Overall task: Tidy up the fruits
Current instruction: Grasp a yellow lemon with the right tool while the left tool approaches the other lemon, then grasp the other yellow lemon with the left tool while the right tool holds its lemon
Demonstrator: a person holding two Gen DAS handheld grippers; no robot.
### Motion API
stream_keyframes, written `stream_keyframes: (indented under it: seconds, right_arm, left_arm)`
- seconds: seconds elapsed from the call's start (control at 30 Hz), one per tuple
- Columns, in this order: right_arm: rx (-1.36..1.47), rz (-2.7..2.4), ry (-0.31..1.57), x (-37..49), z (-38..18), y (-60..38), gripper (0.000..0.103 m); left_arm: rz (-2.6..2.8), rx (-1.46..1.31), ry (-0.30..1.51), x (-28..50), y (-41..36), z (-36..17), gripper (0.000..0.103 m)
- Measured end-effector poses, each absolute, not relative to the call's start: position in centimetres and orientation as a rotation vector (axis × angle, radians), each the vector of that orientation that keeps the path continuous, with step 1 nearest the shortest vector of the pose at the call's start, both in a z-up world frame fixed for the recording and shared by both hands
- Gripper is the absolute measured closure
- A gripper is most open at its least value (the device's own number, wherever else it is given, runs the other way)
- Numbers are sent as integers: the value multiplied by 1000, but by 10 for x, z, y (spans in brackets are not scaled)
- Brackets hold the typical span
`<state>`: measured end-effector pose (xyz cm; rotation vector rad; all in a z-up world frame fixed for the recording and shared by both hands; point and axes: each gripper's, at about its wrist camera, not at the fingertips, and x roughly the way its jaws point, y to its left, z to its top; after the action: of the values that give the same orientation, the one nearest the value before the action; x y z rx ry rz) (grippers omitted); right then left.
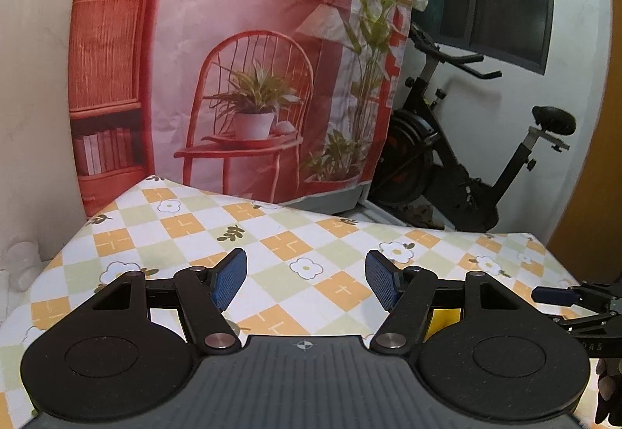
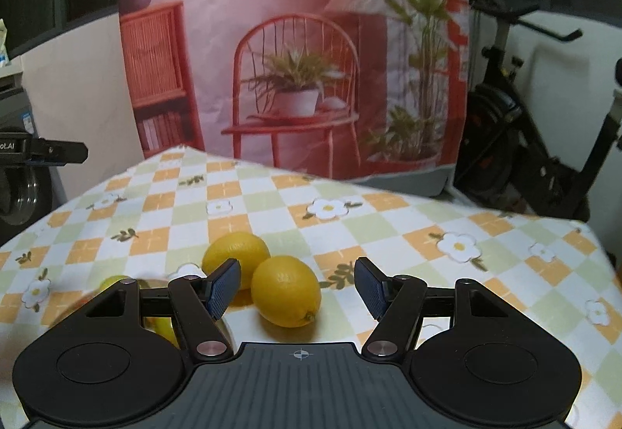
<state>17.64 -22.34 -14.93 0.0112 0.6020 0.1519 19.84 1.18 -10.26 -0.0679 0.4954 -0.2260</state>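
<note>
In the right wrist view two yellow lemons lie side by side on the checked tablecloth (image 2: 388, 234): a near lemon (image 2: 285, 291) and a far lemon (image 2: 237, 252). My right gripper (image 2: 297, 287) is open. The near lemon shows in the gap between its blue pads (image 2: 223, 287), and neither pad touches it. A greenish-yellow fruit (image 2: 116, 281) is partly hidden behind the left finger linkage. My left gripper (image 1: 306, 279) is open above bare cloth with nothing between its fingers. A yellow patch (image 1: 443, 320) peeks out behind its right linkage. The right gripper's finger (image 1: 556, 295) enters at the right edge.
A printed backdrop cloth (image 1: 233, 59) hangs behind the table's far edge. An exercise bike (image 1: 447, 156) stands beyond the table's right corner. The tablecloth (image 1: 272, 234) ends at a far corner on the left. The left gripper's body (image 2: 42, 153) shows at the left edge.
</note>
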Motion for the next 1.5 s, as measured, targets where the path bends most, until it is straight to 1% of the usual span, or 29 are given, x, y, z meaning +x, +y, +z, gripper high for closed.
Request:
stream_keyframes:
  seconds: [0.13,0.37,0.57,0.6,0.63,0.67,0.73,1.13,1.3,1.5]
  right_arm:
    - [27,182,644,197,-166,-223,41]
    - [28,231,691,226,-189,-217,41]
    - [58,237,714,235,-205,-220,41]
    - [64,241,713,235,-207,-221,42]
    - [72,247,713,236,-208,-222,47]
    - [83,257,713,235,-210,-222,49]
    - [90,259,711,235,-212,-223,50]
    - [112,185,650,197,-211,-238,50]
    - [181,81,620,176,-211,-257,50]
    - [183,61,632,175,-215,-260,50]
  left_arm:
    - [-219,-50,481,214,0,-107,33]
    - [-277,-33,513,235,-20,-117,33]
    - [-323,-25,554,240,-28,-129,32]
    - [-328,-20,562,241,-29,-130,32]
    - [-334,-14,570,242,-31,-131,32]
    - [-340,-10,579,243,-33,-132,32]
    - [-354,-7,597,244,-35,-135,32]
    - [-498,16,683,253,-61,-154,32]
    - [-541,9,706,260,-71,-163,32]
    - [-558,18,742,269,-82,-174,32]
